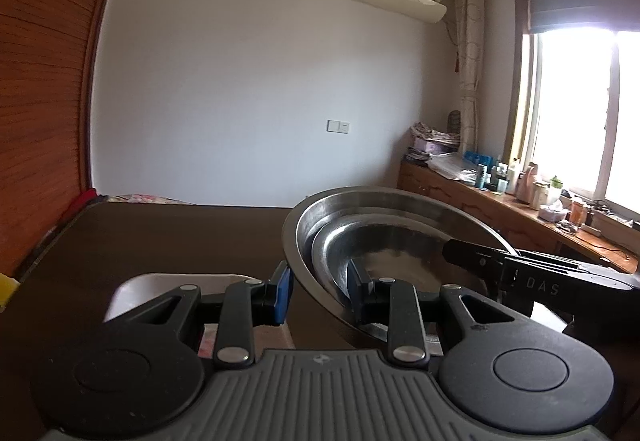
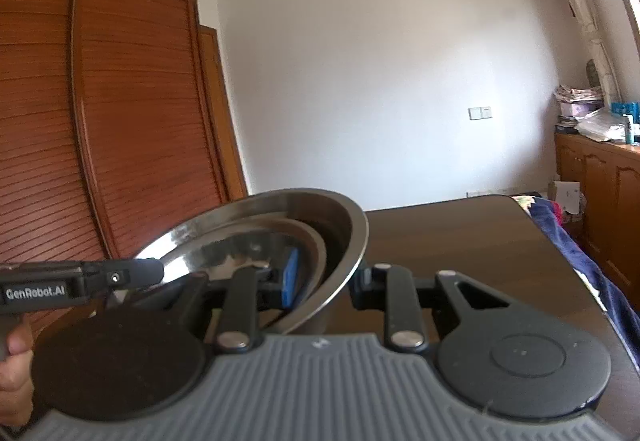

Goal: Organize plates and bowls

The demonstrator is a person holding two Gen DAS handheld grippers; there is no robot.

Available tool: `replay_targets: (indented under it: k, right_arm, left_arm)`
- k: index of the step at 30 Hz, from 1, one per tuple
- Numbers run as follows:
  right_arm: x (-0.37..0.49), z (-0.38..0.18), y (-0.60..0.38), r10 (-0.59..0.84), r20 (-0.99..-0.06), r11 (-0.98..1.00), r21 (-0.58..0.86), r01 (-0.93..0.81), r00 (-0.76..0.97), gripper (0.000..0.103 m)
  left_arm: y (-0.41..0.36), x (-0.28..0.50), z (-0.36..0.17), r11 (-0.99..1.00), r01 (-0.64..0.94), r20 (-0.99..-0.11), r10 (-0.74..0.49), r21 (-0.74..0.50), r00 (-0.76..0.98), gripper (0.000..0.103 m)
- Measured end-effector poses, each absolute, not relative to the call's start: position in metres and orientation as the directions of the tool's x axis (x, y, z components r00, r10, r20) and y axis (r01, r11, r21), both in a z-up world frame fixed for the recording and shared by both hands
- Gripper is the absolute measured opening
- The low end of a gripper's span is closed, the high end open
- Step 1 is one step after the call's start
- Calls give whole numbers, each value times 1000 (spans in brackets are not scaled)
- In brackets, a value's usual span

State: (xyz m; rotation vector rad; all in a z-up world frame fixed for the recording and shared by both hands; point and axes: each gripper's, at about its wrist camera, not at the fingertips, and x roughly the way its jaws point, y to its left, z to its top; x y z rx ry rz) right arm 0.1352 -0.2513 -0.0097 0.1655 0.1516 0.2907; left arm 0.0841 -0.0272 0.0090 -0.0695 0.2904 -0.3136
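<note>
A large steel bowl (image 1: pixel 298 241) with a smaller steel dish (image 1: pixel 384 253) nested inside is held tilted above the dark table (image 1: pixel 160 237). My left gripper (image 1: pixel 318 291) is shut on the bowl's left rim, one finger outside, one inside. My right gripper (image 2: pixel 324 277) is shut on the opposite rim of the same bowl (image 2: pixel 352 241), with the blue pad (image 2: pixel 289 275) inside it. Each gripper shows in the other's view: the right one (image 1: pixel 520 273) and the left one (image 2: pixel 80 281). A white dish (image 1: pixel 160 287) lies on the table below my left gripper.
A wooden louvred wardrobe (image 2: pixel 100 121) stands at the left. A long wooden counter (image 1: pixel 500 209) crowded with bottles and bags runs under the window at the right. A bed with a blue cover (image 2: pixel 580 253) lies beyond the table's right edge.
</note>
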Motion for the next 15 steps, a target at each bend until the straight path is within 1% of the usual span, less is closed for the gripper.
replay_targets:
  k: [6,15]
  right_arm:
    - [139,-11,-229,335,-108,933,180,-313,936,28]
    - [145,-10,-197,395,-118,914,155,-376,911,28]
  left_arm:
    - [-5,81,11,964,240,-268,-261,-111,927,49]
    - [29,85,17,977,163,-256,-193,-135,947,49]
